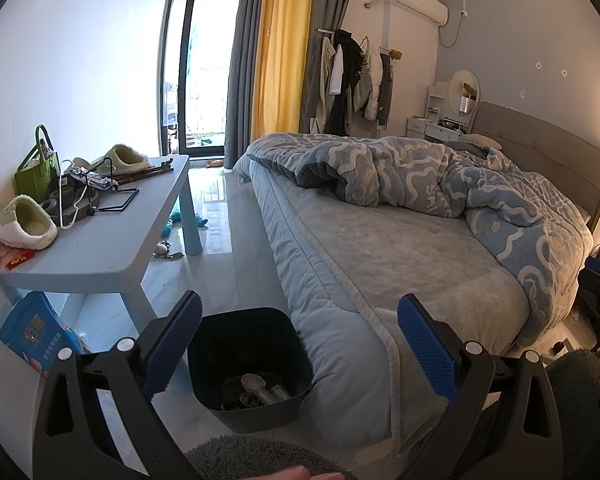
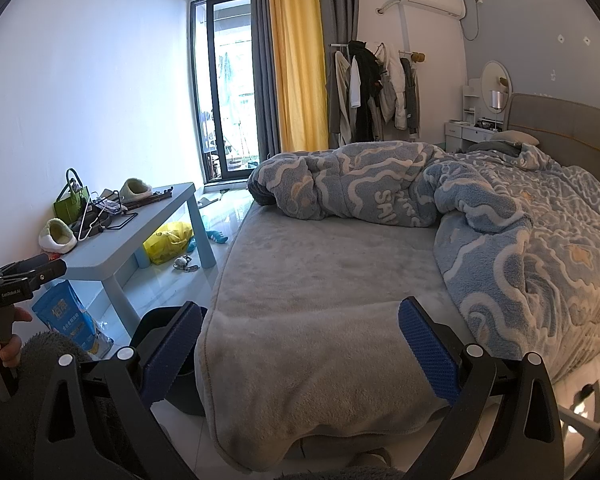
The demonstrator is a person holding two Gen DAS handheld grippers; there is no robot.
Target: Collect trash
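"SAIL" lettering seen on the blue patterned blanket (image 2: 384,196) at frame centre, small white maker's print, not fully legible, on the left gripper (image 2: 10,293) body at left edge

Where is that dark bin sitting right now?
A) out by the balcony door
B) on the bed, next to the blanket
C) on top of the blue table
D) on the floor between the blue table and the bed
D: the left wrist view shows the dark bin standing on the floor, with the blue table on one side and the bed on the other.
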